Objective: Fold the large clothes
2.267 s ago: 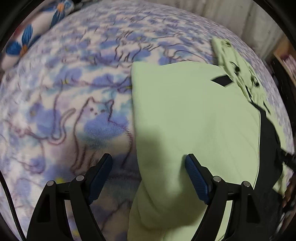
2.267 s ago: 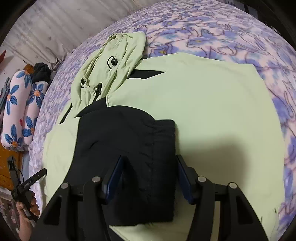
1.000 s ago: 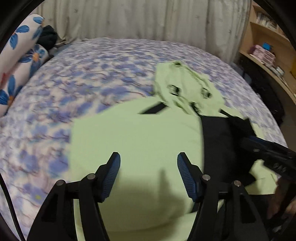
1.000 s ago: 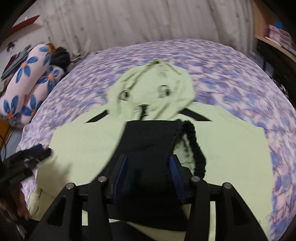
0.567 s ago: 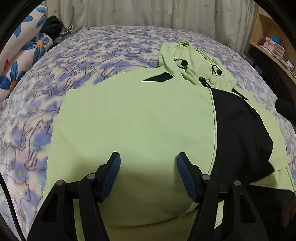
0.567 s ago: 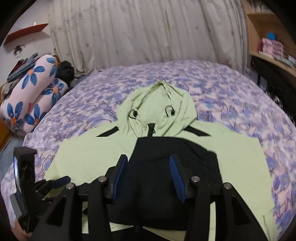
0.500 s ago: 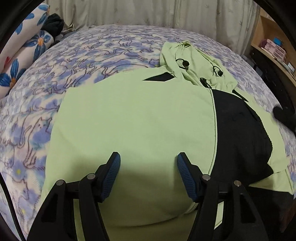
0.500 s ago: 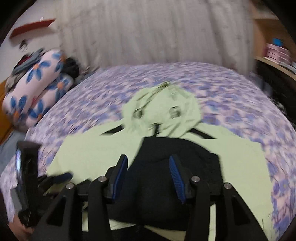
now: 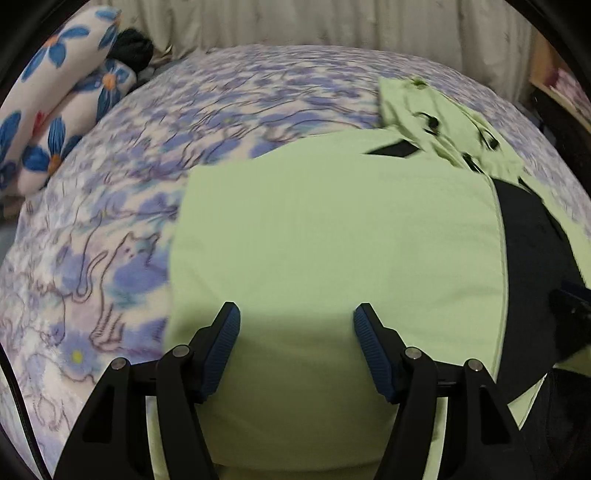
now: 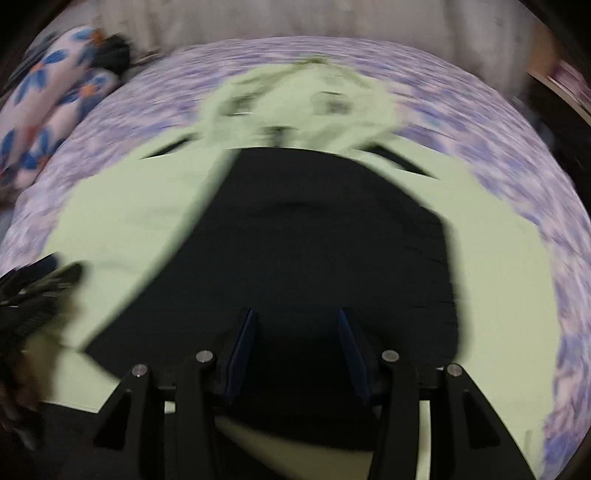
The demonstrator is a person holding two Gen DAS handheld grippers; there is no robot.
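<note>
A light green hooded jacket [image 9: 332, 240] lies flat on the bed, its hood [image 9: 443, 125] at the far end. Black sleeve parts [image 10: 314, 240] are folded across its middle; they show at the right in the left wrist view [image 9: 532, 258]. My left gripper [image 9: 295, 343] is open and empty, low over the green left panel near the hem. My right gripper [image 10: 297, 343] is open and empty over the black fabric. The right wrist view is blurred by motion. The left gripper shows at its left edge [image 10: 33, 291].
The bed is covered by a purple and white cat-print blanket [image 9: 110, 229]. Flower-print pillows [image 9: 55, 110] and a dark bundle [image 9: 133, 48] lie at the far left. A curtain [image 9: 295, 18] hangs behind, and a shelf [image 9: 565, 85] stands at the right.
The left view has shifted left, so more blanket shows left of the jacket. The right gripper has come down closer to the black fabric. Both grippers stay open.
</note>
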